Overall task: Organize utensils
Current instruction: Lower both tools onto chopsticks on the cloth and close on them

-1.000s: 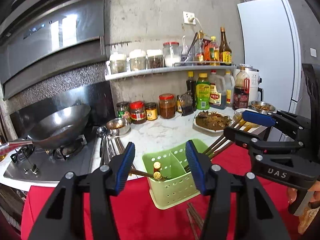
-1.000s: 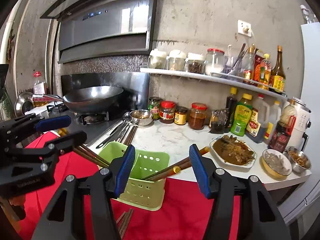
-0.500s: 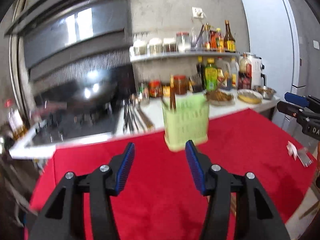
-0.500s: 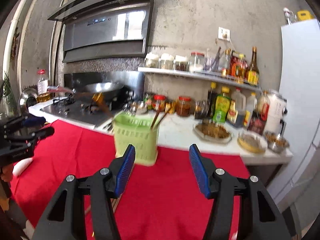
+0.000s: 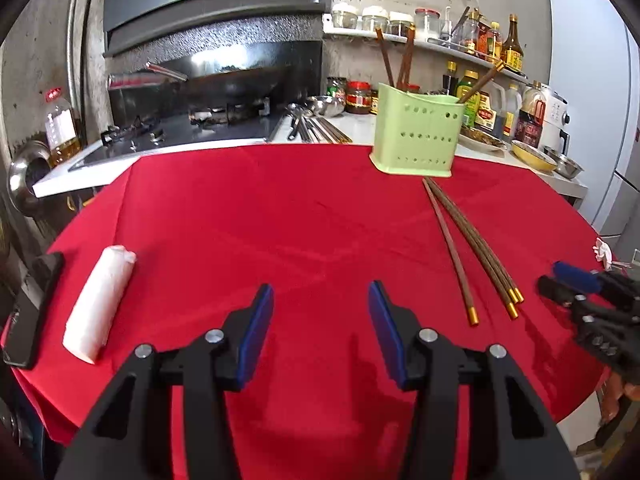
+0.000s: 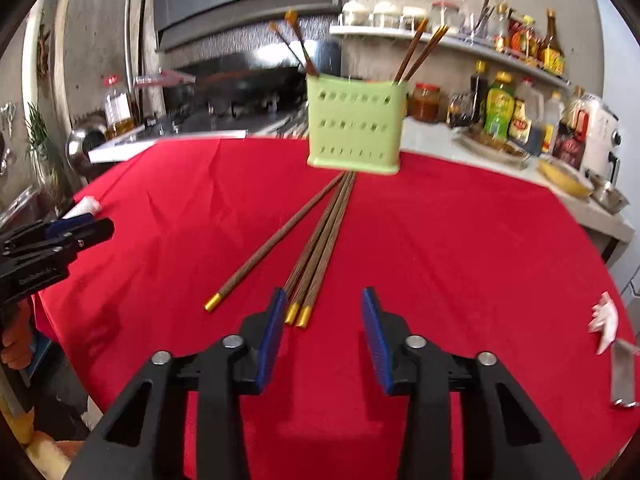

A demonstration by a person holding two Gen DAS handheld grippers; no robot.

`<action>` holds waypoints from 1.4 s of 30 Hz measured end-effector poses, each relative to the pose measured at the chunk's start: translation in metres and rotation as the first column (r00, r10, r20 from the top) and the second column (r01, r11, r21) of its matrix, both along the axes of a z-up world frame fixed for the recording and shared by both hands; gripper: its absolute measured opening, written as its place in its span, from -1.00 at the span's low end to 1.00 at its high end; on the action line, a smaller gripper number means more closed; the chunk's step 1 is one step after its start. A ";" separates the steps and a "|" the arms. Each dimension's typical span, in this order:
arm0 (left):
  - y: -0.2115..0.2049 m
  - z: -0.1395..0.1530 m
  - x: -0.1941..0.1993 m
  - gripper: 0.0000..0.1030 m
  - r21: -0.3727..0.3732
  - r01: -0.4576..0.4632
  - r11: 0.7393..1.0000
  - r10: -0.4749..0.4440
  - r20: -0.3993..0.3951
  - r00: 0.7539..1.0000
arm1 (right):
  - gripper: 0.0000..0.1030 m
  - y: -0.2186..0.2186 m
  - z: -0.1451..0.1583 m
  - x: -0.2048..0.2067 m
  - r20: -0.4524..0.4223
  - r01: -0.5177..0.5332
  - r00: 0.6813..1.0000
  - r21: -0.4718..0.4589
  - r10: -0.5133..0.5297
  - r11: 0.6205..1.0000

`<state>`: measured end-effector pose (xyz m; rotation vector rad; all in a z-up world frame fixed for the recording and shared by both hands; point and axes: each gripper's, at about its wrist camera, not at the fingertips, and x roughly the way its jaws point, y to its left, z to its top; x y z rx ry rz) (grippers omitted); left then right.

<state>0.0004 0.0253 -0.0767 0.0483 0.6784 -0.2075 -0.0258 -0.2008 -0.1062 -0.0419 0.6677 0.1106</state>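
A green perforated utensil holder (image 5: 416, 132) (image 6: 355, 128) stands upright at the far edge of the red tablecloth (image 5: 280, 232), with several brown chopsticks standing in it. Several more gold-tipped chopsticks (image 5: 472, 240) (image 6: 320, 244) lie flat on the cloth in front of it. My left gripper (image 5: 320, 320) is open and empty, low over the near middle of the cloth. My right gripper (image 6: 323, 320) is open and empty, just behind the gold tips of the lying chopsticks. Each gripper shows at the edge of the other's view, the right one (image 5: 560, 278) and the left one (image 6: 96, 226).
A white roll (image 5: 100, 304) and a black phone (image 5: 32, 308) lie at the cloth's left edge. A white scrap (image 6: 606, 320) lies at the right edge. Behind are the stove with a wok (image 5: 224, 84), steel utensils (image 5: 312, 126), jars, bottles and a fridge (image 5: 592, 100).
Both grippers have pulled back from the holder to the near side of the table. The holder now stands upright with chopsticks in it; the right gripper no longer holds chopsticks.
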 end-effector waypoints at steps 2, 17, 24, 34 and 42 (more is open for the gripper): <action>-0.004 -0.001 0.002 -0.05 0.007 0.013 1.000 -0.013 0.000 1.000 | -0.49 0.004 -0.006 0.005 -0.022 0.000 1.000 -0.002 0.000 1.000; -0.001 0.000 0.020 -0.05 0.013 -0.003 1.000 0.003 -0.002 1.000 | -0.79 0.010 -0.020 0.028 -0.086 -0.005 0.996 -0.024 0.003 1.000; -0.028 -0.003 0.015 -0.05 0.001 0.076 0.997 -0.076 -0.024 0.997 | -0.86 0.004 -0.019 0.025 -0.080 0.015 0.997 -0.067 -0.020 0.998; -0.079 -0.015 0.006 -0.05 -0.021 0.214 0.977 -0.215 -0.073 0.974 | -0.87 -0.037 -0.019 0.006 -0.090 0.088 0.991 -0.083 -0.096 0.993; -0.097 -0.024 0.012 -0.21 -0.058 0.263 0.963 -0.268 -0.120 0.956 | -0.87 -0.060 -0.019 -0.002 -0.094 0.123 0.987 -0.069 -0.129 0.990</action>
